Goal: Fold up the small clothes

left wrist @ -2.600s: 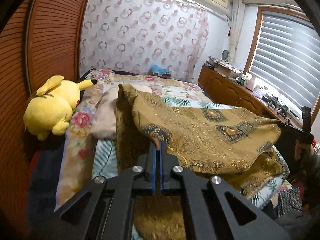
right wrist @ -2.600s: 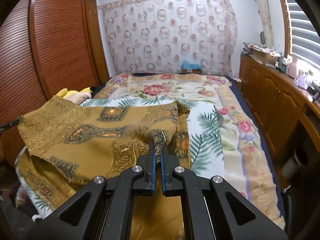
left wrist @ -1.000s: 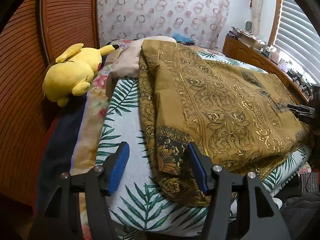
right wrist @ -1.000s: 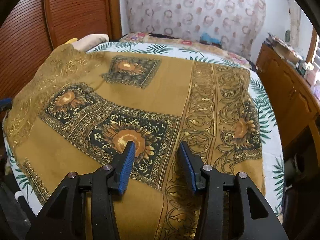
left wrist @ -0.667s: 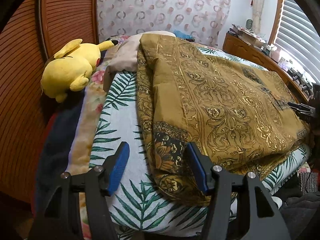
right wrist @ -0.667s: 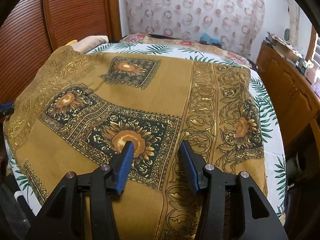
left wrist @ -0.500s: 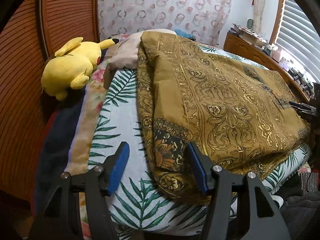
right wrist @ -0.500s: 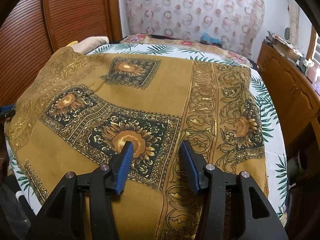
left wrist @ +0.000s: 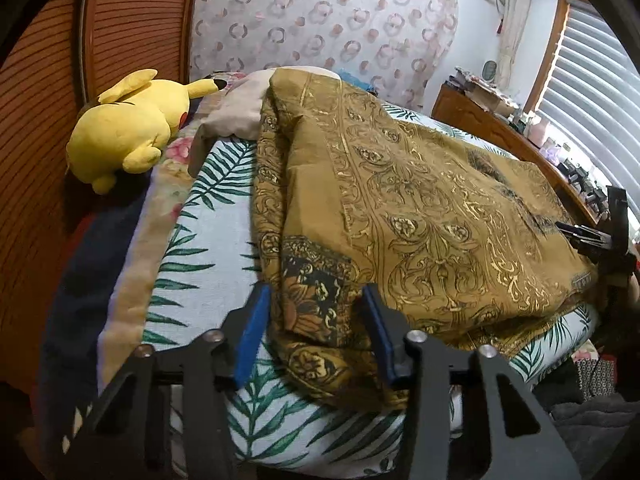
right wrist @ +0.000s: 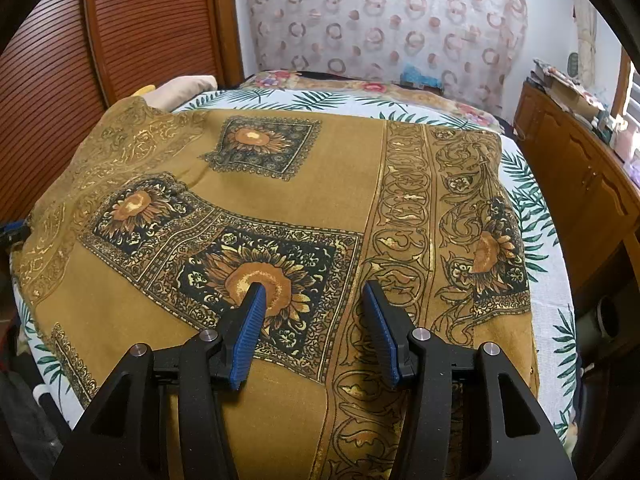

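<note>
A mustard-gold cloth printed with sunflower squares and scrolled borders (right wrist: 320, 184) is lying spread over the bed's white sheet with green palm leaves (left wrist: 192, 248), doubled over along its near edge. The left gripper (left wrist: 316, 320) is hovering at the cloth's near corner; its jaws have just been closing, and the blue pads are standing apart with the folded corner between them, not pressing it. The right gripper (right wrist: 312, 320) is hanging over the big sunflower square, fingers apart, nothing clamped. A yellow plush toy with black-tipped ears (left wrist: 128, 128) is lying beside a beige pillow (left wrist: 236, 116) near the brown slatted wardrobe door (left wrist: 132, 24). No writing or brand can be read anywhere.
</note>
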Available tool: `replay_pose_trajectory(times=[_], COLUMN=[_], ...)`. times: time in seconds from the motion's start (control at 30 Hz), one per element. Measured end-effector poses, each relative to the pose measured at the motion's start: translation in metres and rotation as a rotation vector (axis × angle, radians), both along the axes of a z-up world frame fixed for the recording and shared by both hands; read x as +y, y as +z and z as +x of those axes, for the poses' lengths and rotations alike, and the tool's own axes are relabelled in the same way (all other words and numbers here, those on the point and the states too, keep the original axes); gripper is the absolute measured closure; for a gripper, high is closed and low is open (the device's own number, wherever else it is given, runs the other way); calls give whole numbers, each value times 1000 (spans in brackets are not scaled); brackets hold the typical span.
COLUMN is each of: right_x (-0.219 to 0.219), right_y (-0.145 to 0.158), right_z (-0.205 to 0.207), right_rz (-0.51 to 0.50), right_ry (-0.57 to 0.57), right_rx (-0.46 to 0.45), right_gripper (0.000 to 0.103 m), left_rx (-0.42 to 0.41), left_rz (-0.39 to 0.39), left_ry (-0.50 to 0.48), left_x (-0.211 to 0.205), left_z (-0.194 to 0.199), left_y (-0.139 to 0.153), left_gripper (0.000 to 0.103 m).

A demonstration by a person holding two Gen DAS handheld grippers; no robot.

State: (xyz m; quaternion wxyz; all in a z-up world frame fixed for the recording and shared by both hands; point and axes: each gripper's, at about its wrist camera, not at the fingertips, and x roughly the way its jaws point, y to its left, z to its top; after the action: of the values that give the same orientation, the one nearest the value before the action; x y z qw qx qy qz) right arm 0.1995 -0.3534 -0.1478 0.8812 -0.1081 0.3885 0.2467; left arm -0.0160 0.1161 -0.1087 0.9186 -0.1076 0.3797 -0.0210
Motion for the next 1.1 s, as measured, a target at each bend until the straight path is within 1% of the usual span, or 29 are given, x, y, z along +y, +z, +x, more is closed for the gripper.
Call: replay_pose_trajectory(times=[0.07, 0.1, 0.17, 0.2, 0.3, 0.4, 0.47, 0.6, 0.67, 0.73, 0.77, 0.9, 1.0, 1.1], right_x=[0, 0, 0, -1, -2, -2, -1, -2, -1, -3, -5, -24, -37, -50], right_y=[0, 0, 0, 0, 1, 0, 1, 0, 2, 5, 9, 36, 56, 68], right_z=[0, 0, 0, 0, 0, 0, 0, -1, -3, -5, -6, -21, -33, -46], right_rz=[0, 2, 6, 9, 12, 14, 16, 12, 1, -1, 2, 69, 69, 65], right_ry=[0, 0, 0, 0, -1, 0, -1, -5, -8, -12, -21, -46, -64, -80], right_rx=[-1, 0, 2, 2, 2, 3, 3, 0, -13, -22, -31, -85, -129, -161], right_gripper=[52, 52, 52, 52, 52, 52, 52, 52, 53, 53, 53, 53, 53, 53], left_rx=[0, 3, 8, 3, -44, -115, -154, -221, -240, -258, -265, -294, -308, -321], left_rz=[4, -1, -8, -14, -20, -38, -35, -29, -16, -9, -6, -3, -1, -19], left_ry=[-10, -24, -34, -40, -25, -53, -69, -123, -149, -198, -213, -305, -371, -428], left_x=[-1, -1, -1, -2, -4, -11, -17, -33, -42, -55, -60, -91, -116, -139], left_z=[1, 1, 2, 2, -1, -6, -6, -1, 5, 15, 20, 45, 63, 76], left_y=[0, 0, 0, 2, 17, 38, 52, 79, 90, 101, 106, 126, 136, 145], left_gripper=[81, 84, 95, 96, 98, 99, 99, 99, 99, 99, 99, 99, 99, 99])
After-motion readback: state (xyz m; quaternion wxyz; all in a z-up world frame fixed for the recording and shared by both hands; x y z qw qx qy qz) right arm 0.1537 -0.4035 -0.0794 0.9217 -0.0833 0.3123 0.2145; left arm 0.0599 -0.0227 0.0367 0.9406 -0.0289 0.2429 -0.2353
